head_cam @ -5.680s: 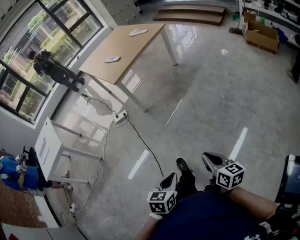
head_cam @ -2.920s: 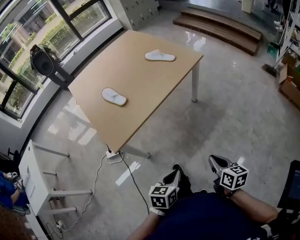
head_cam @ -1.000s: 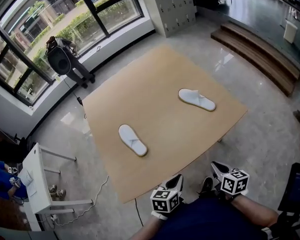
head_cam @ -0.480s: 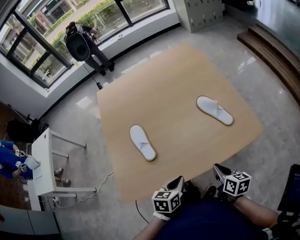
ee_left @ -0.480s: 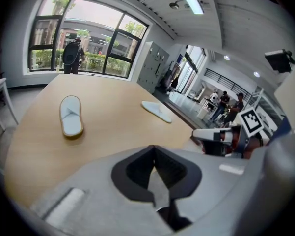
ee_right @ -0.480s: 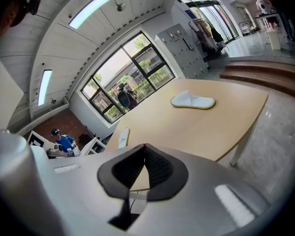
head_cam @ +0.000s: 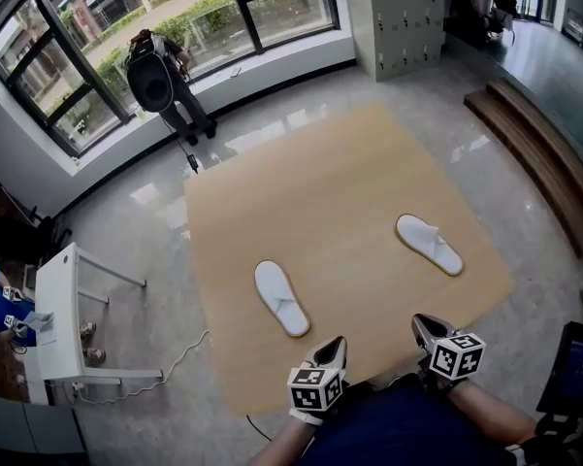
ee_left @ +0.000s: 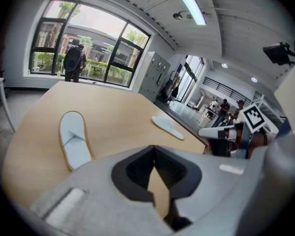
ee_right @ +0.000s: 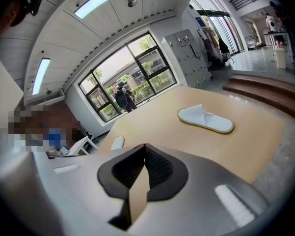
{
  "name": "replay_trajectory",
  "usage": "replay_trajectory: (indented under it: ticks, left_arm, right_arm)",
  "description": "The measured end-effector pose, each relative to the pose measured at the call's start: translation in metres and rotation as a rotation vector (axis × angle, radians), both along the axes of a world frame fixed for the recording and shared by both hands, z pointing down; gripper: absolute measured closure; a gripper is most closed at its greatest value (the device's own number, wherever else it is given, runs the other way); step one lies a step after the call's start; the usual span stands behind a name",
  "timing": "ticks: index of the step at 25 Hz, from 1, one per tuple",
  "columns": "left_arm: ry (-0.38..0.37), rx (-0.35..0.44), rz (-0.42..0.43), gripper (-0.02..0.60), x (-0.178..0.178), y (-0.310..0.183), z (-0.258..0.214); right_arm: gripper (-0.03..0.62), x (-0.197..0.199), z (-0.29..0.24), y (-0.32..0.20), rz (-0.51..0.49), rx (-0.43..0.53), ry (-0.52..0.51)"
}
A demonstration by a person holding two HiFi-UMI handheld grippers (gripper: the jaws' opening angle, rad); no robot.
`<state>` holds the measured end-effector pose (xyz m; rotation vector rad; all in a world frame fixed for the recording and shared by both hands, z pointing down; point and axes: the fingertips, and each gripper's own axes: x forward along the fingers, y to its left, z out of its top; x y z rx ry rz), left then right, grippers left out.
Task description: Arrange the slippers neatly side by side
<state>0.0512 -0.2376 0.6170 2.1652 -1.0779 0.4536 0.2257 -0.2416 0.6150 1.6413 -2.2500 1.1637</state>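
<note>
Two white slippers lie far apart on a wooden table (head_cam: pixel 330 192). The left slipper (head_cam: pixel 280 297) (ee_left: pixel 74 141) (ee_right: pixel 117 142) rests near the front left, toe pointing away and leftward. Over at the right lies the other slipper (head_cam: pixel 429 244) (ee_left: pixel 168 128) (ee_right: pixel 205 119), angled toward the right edge. My left gripper (head_cam: pixel 333 348) (ee_left: pixel 154 165) hovers at the table's near edge, shut and empty, a short way from the left slipper. Also shut and empty, my right gripper (head_cam: pixel 419 326) (ee_right: pixel 145 164) is held at the near edge, short of the right slipper.
A black loudspeaker on a tripod (head_cam: pixel 155 81) stands by the windows beyond the table. A white side table (head_cam: pixel 58 318) is on the floor at left, with a cable (head_cam: pixel 179 357) trailing from it. Wooden steps (head_cam: pixel 538 158) run along the right. A screen (head_cam: pixel 577 367) sits at lower right.
The view has advanced toward the table: it and both slippers now sit closer and lower in the head view. Both grippers stay shut, now reaching the table's near edge.
</note>
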Motion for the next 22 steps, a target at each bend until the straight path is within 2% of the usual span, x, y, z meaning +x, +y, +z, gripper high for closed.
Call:
replay_trajectory:
  ticks: [3,6,8,11,13,15,18,19,20,22]
  left_arm:
    - [-0.014,0.005,-0.043,0.578,-0.031,-0.019,0.008]
    - [-0.059,0.008,-0.122,0.578,-0.069,-0.038,0.017]
    - [-0.123,0.016,-0.188,0.577,-0.101,-0.050,0.028]
    - [-0.218,0.008,-0.271,0.577,-0.144,-0.077,0.045]
    - [-0.258,-0.006,-0.299,0.577,-0.161,-0.095,0.054]
    - [-0.300,-0.017,-0.309,0.577,-0.170,-0.110,0.062]
    - [-0.337,-0.040,-0.306,0.571,-0.172,-0.126,0.074]
    - [-0.342,-0.059,-0.298,0.508,-0.168,-0.129,0.080]
    - [-0.348,-0.084,-0.288,0.478,-0.164,-0.130,0.088]
    - [-0.380,-0.141,-0.272,0.460,-0.158,-0.127,0.107]
  right_arm:
    - [0.583,-0.008,-0.002,-0.025,-0.001,0.006,0.016]
    - [0.583,-0.003,0.003,-0.054,-0.051,0.024,0.058]
    - [0.583,0.017,0.016,-0.078,-0.103,0.057,0.188]
    - [0.583,0.057,0.044,-0.130,-0.216,0.108,0.457]
    - [0.583,0.074,0.060,-0.164,-0.308,0.120,0.572]
    - [0.581,0.082,0.073,-0.190,-0.382,0.120,0.651]
    - [0.509,0.088,0.094,-0.209,-0.471,0.122,0.737]
    - [0.496,0.090,0.103,-0.210,-0.505,0.116,0.762]
    - [0.482,0.094,0.111,-0.209,-0.541,0.103,0.789]
    - [0.455,0.100,0.130,-0.202,-0.618,0.052,0.833]
